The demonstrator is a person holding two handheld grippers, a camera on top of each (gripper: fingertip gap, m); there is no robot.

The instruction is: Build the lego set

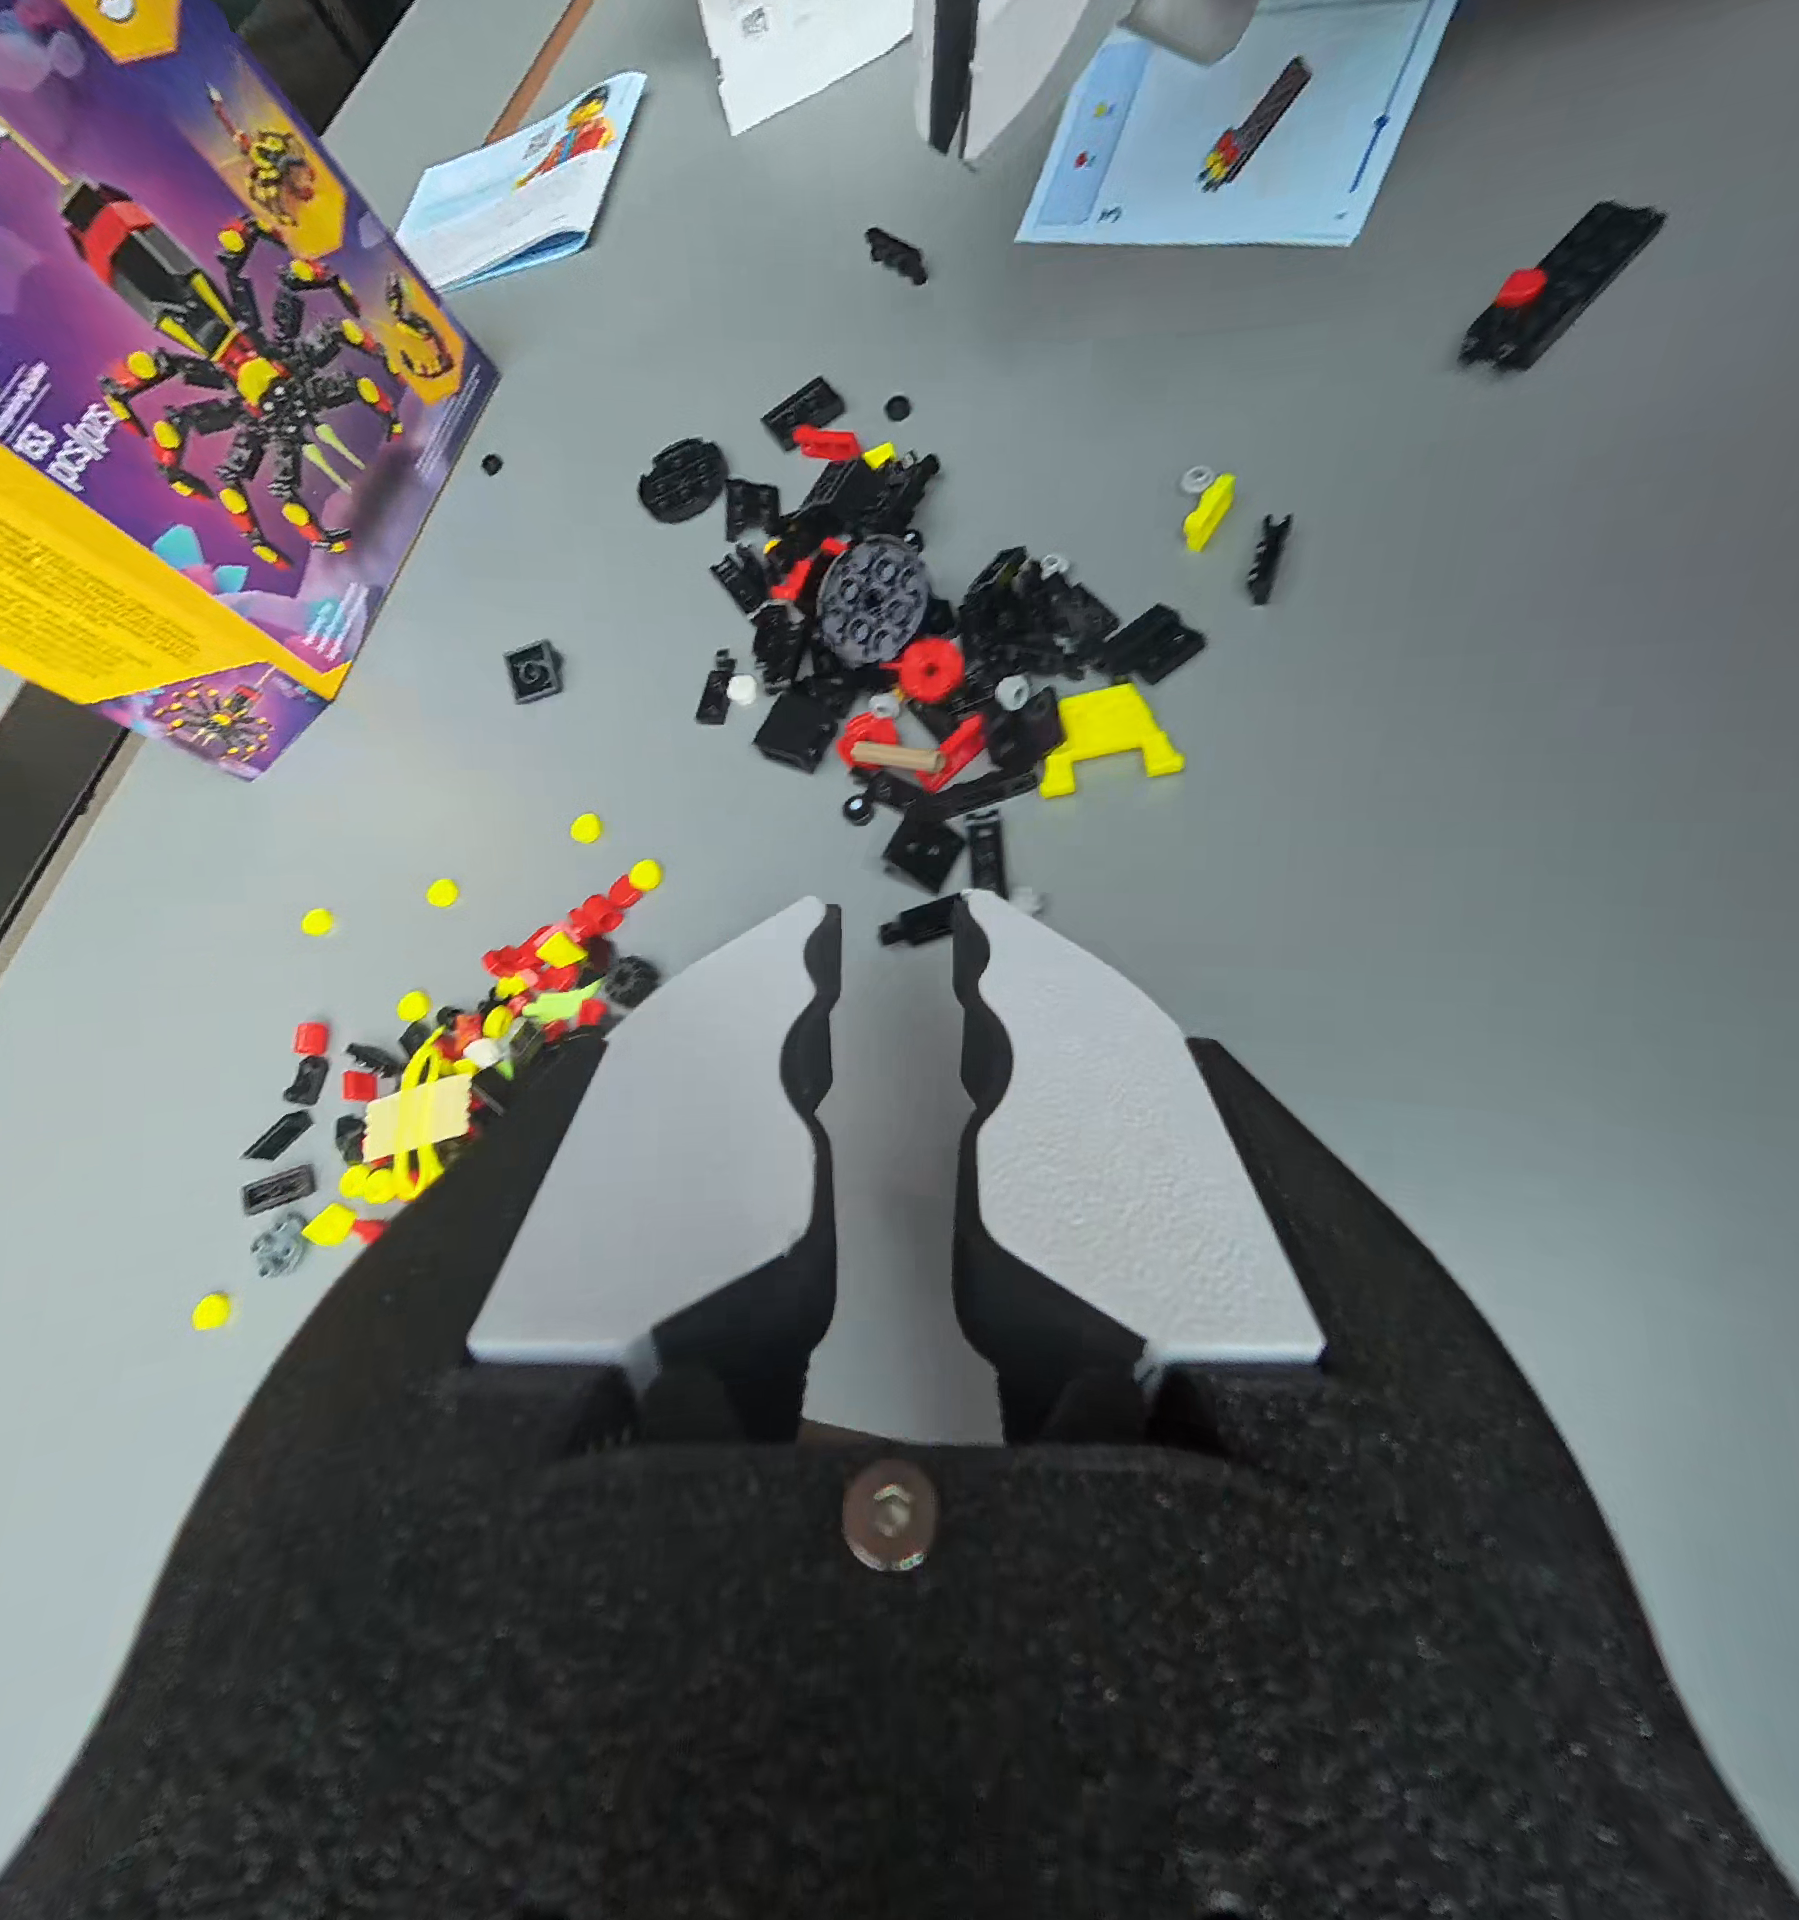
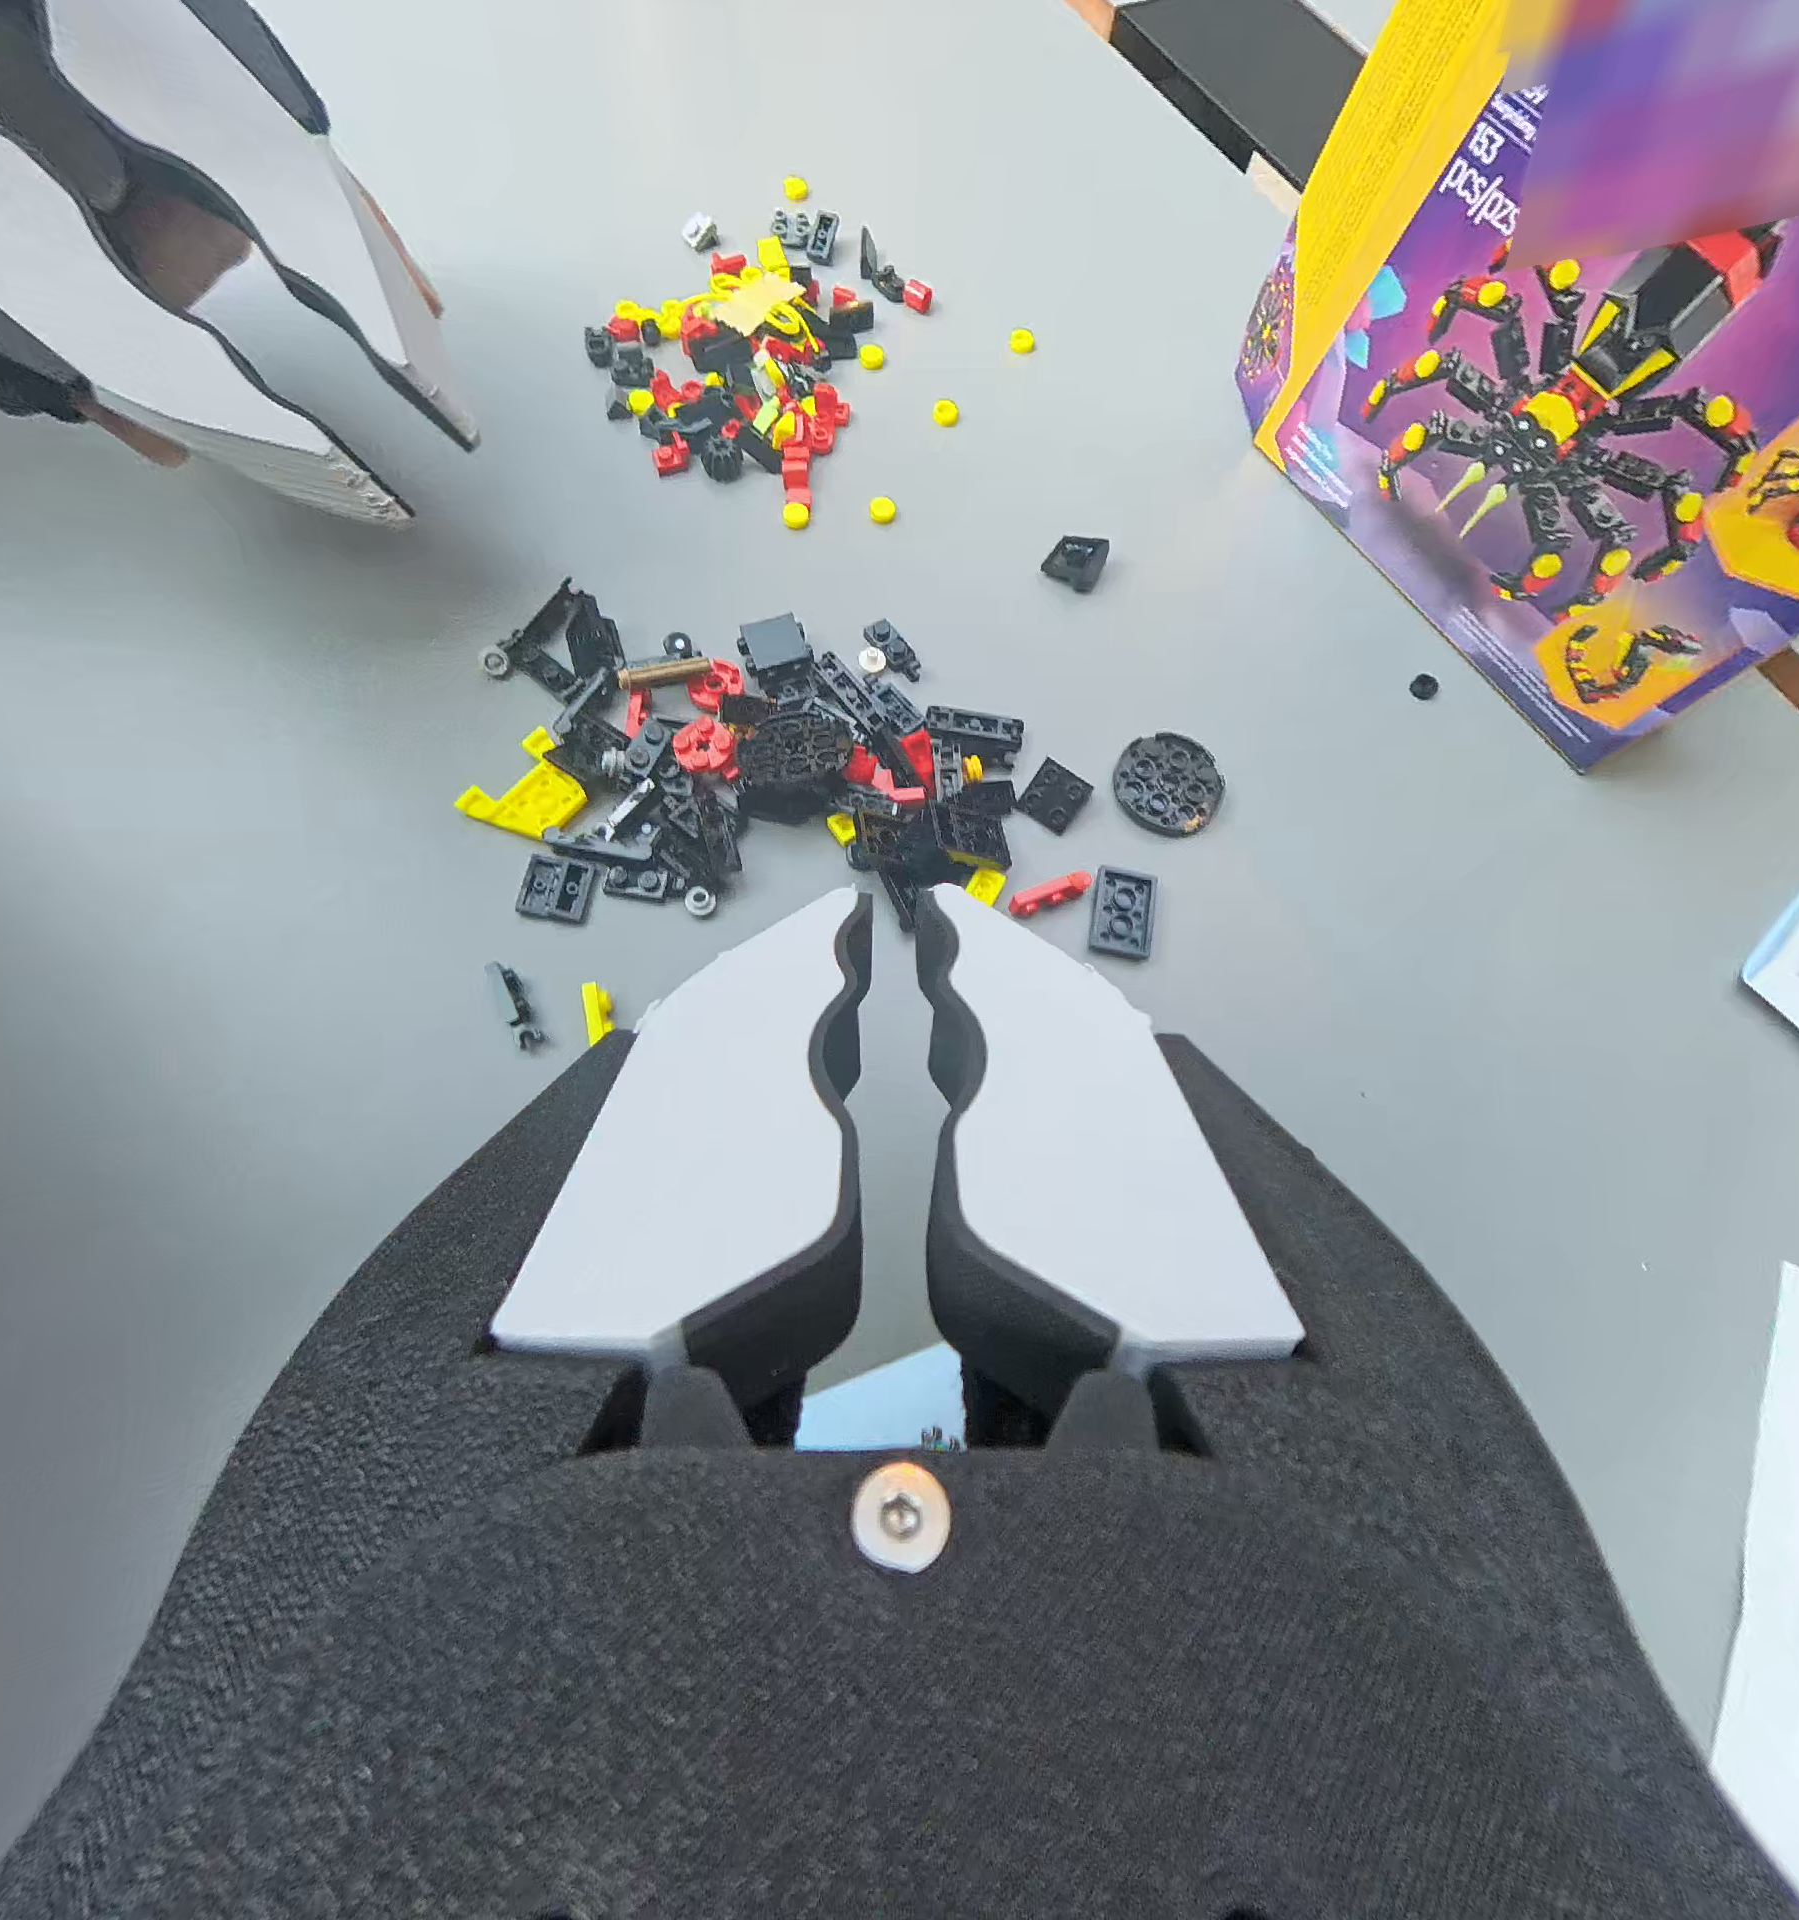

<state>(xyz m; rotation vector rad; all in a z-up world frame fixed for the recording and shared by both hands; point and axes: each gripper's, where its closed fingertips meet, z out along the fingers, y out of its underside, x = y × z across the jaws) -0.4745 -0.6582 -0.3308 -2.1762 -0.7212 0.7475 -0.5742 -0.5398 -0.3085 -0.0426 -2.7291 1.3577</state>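
Observation:
A large pile of black, red and yellow lego pieces (image 1: 926, 644) lies on the grey table, also in the right wrist view (image 2: 770, 769). A smaller pile of red and yellow bits (image 1: 500, 1029) lies to its left, farther off in the right wrist view (image 2: 749, 374). A long black plate with a red piece on it (image 1: 1560, 286) lies apart at the far right. My left gripper (image 1: 900, 914) is open, its tips around a small black piece (image 1: 916, 923) on the table. My right gripper (image 2: 895, 899) is narrowly open and empty at the pile's near edge.
The purple and yellow set box (image 1: 147, 364) stands at the left table edge, at the right in the right wrist view (image 2: 1601, 416). An open instruction booklet (image 1: 1238, 135) and a leaflet (image 1: 521, 177) lie at the back. The left gripper shows in the right wrist view (image 2: 433, 473).

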